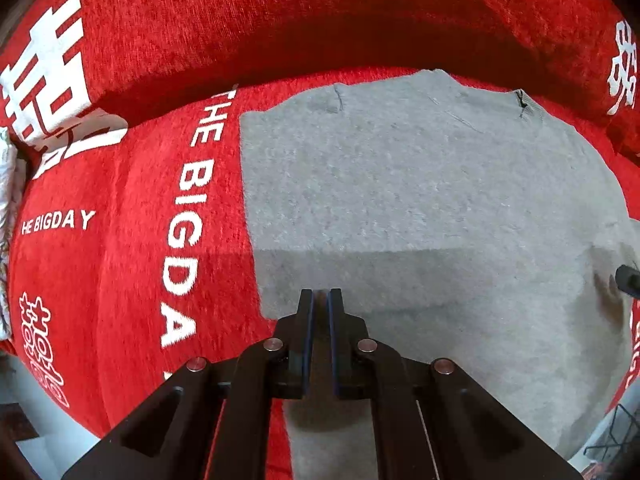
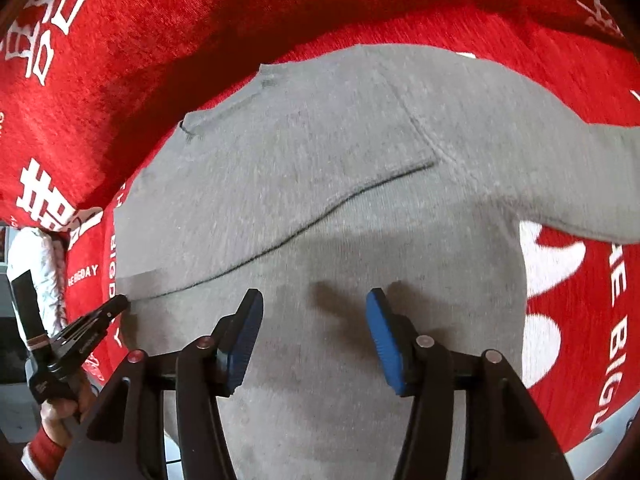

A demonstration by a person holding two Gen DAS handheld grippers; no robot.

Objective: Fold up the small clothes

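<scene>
1. Red cloth (image 1: 132, 240) with white lettering covers the surface.
2. On it lies a grey sweater (image 2: 320, 200), collar away from the cameras, one sleeve folded across the body.
3. Left tongs (image 1: 321, 294) pinch the sweater's folded part.
4. Right tongs (image 2: 314, 320) gape wide above it, holding nothing.

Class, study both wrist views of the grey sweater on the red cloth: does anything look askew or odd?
Slightly. One sleeve still sticks out sideways over the red cloth, while the other side of the sweater is folded in, its edge crossing the body diagonally. No damage shows.
</scene>
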